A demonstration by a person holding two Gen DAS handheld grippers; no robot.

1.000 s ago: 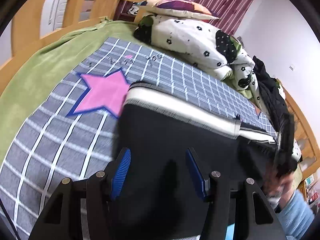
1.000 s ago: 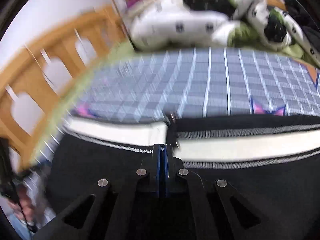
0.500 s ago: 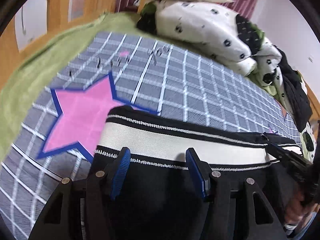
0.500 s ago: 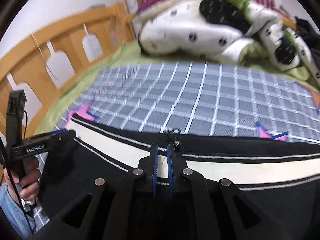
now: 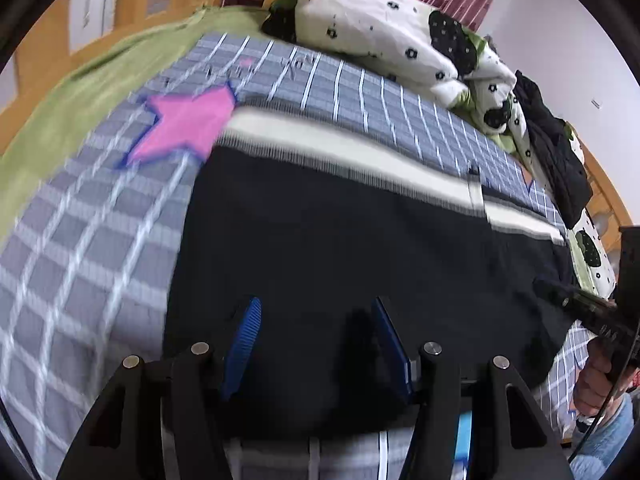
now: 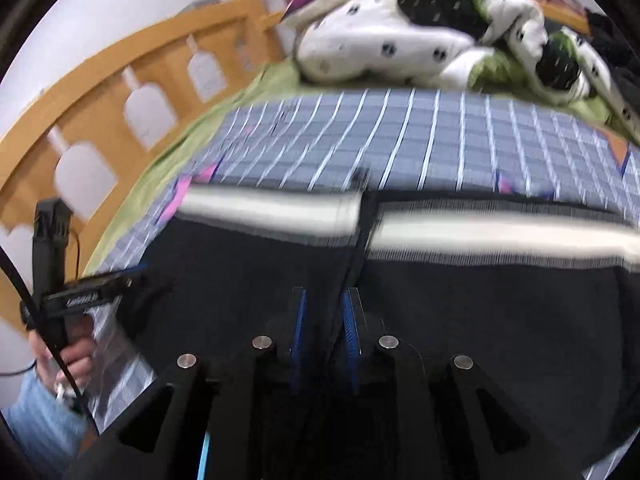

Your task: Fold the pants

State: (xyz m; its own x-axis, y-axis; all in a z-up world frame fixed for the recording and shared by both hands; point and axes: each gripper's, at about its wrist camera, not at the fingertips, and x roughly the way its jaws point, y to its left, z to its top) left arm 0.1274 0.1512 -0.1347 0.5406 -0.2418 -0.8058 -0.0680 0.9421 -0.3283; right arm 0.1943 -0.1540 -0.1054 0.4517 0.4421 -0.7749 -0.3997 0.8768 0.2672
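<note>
Black pants [image 5: 340,236] with white waistband, flat on checked bed cover [image 5: 80,248].
Left tool [image 5: 316,320]: jaws parted, nothing gripped, over black cloth. Right tool [image 6: 323,312]: jaws just opening, narrow gap, pads not pressing the cloth below. Spotted quilt [image 5: 384,28] beyond.

Both wrist views steeply down, sharing pants [image 5: 360,248]
</note>
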